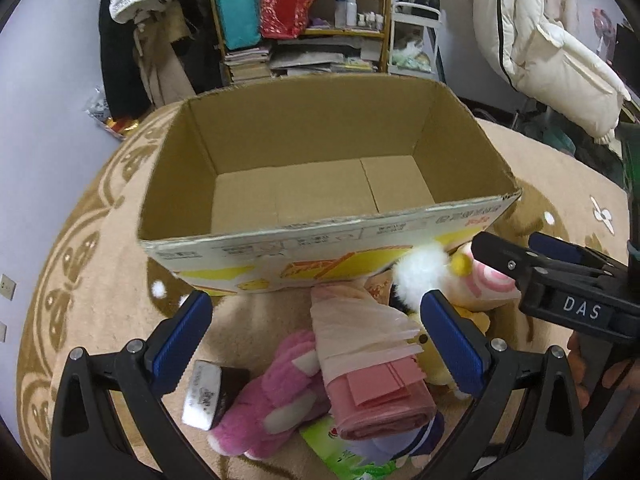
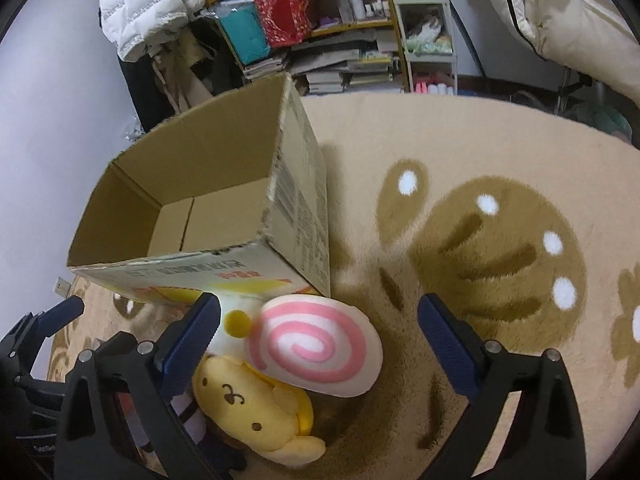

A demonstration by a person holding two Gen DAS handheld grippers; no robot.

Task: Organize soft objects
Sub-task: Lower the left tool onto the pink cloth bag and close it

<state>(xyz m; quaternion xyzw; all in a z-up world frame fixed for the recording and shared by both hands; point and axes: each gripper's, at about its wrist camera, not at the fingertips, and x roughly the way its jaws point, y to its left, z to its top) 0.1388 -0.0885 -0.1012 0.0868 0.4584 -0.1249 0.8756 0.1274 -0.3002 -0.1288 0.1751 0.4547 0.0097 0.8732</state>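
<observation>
An open, empty cardboard box stands on the beige rug; it also shows in the right wrist view. In front of it lies a pile: a pink plush toy, a roll of pink plastic bags, a white fluffy toy, a yellow dog plush and a pink-spiral swirl plush. My left gripper is open above the pink bag roll. My right gripper is open around the swirl plush, and it shows at the right of the left wrist view.
A small black-and-white box and a green packet lie in the pile. A shelf with bags and books stands behind the box. Jackets hang at the right. The patterned rug spreads to the right.
</observation>
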